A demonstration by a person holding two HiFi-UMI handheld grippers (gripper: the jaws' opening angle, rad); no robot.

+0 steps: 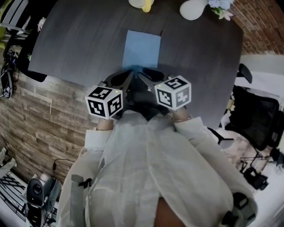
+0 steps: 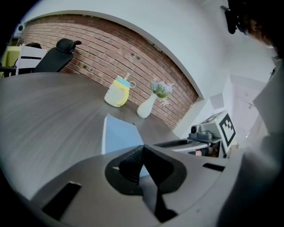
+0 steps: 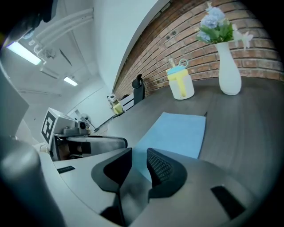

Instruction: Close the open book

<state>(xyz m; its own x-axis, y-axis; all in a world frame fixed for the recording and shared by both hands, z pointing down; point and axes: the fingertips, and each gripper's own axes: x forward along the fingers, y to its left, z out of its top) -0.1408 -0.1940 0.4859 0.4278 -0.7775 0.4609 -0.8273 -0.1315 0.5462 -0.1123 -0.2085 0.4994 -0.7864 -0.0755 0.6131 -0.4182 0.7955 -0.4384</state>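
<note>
A blue book [image 1: 142, 48] lies flat on the dark table [image 1: 80, 40], cover up and closed as far as I can see. Both grippers hover side by side just short of its near edge, lifted off the tabletop. My left gripper [image 1: 131, 72] is shut, its pads pressed together with nothing between them [image 2: 141, 148]. My right gripper [image 1: 144, 73] stands open with an empty gap between its jaws [image 3: 140, 153]. Beyond each pair of jaws the book shows, in the left gripper view [image 2: 117, 135] and in the right gripper view [image 3: 177, 133].
A yellow cup with a straw [image 1: 142, 4] and a white vase with flowers [image 1: 194, 9] stand at the table's far edge by a brick wall. A black chair [image 1: 255, 115] sits to the right. The table's near edge runs just under the grippers.
</note>
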